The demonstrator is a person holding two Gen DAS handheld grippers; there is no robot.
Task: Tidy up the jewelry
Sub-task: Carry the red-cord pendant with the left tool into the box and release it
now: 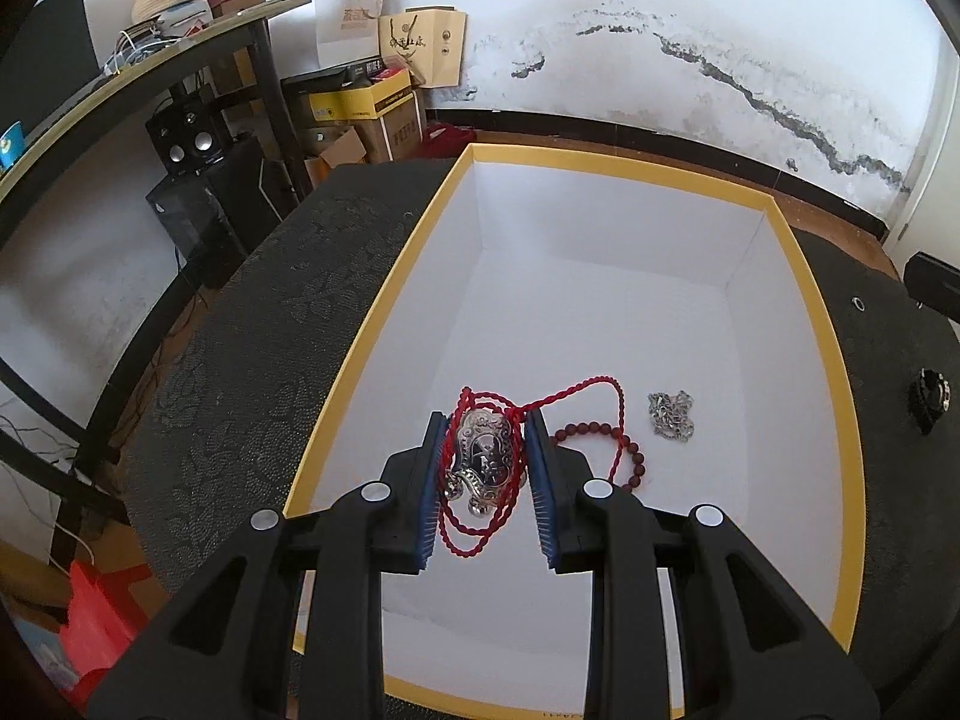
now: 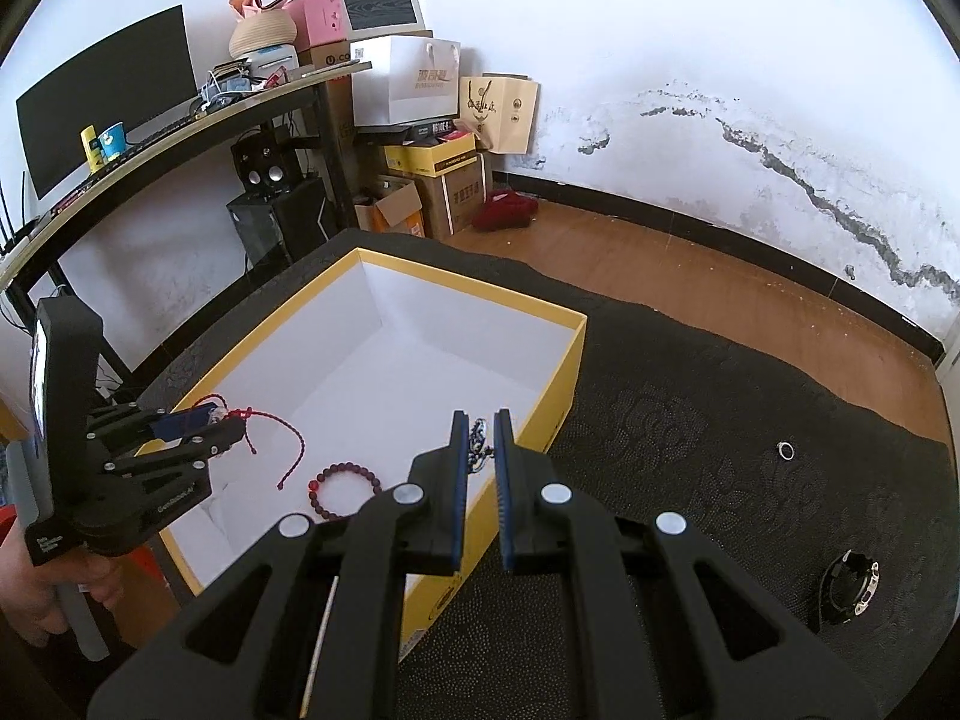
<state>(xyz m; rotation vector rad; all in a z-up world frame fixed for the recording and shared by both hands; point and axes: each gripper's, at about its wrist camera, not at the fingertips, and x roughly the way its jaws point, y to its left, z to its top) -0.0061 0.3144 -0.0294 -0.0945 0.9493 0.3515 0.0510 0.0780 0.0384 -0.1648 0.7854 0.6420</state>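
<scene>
Left gripper (image 1: 486, 429) in my near view: pads clamped on silver pendant (image 1: 485, 461), red cord (image 1: 474, 516) looped around it, held over near-left corner of yellow-rimmed box (image 1: 384, 300). Right gripper (image 2: 481, 426): I see fingers nearly together, nothing gripped, above box's right edge. Bead bracelet (image 2: 345, 489), silver chain (image 1: 672, 415) on box floor. Ring (image 2: 786, 450), watch (image 2: 849, 588) on black cloth (image 2: 690, 450) outside, right of box.

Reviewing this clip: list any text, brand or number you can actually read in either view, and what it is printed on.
"U.CO", cut off: brown carton on the shelf.
Gold characters, blurred: white paper bag.
Emblem and characters, unreadable: tan paper bag.
Print, too small: yellow-and-black carton.
White lettering, blurred: left gripper body.
Nothing legible on the yellow box.
</scene>
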